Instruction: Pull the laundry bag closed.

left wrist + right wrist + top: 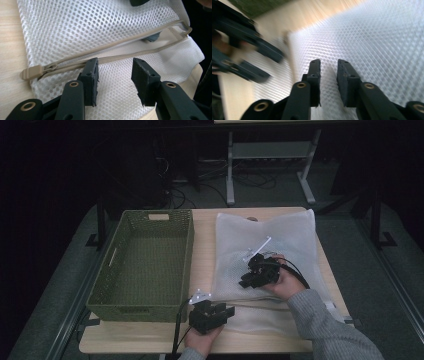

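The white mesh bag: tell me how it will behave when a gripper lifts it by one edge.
The white mesh bag lies flat and creased on the table, so it will probably droop and fold, not hold its shape. Its open-weave netting suggests it is light. The zip stands partly open, so the mouth may gape and something grey inside could slip out.

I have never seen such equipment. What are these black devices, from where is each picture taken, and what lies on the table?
A person holds a hand-held tool with two black jaws in each hand. The high view looks down on the wooden table; the other two come from cameras riding on each tool. On the table lie a green basket and a white mesh bag with a beige zipper, partly open. The left gripper stands open at the zipper edge. The right gripper hovers over the mesh, jaws narrowly apart. Nothing is held.
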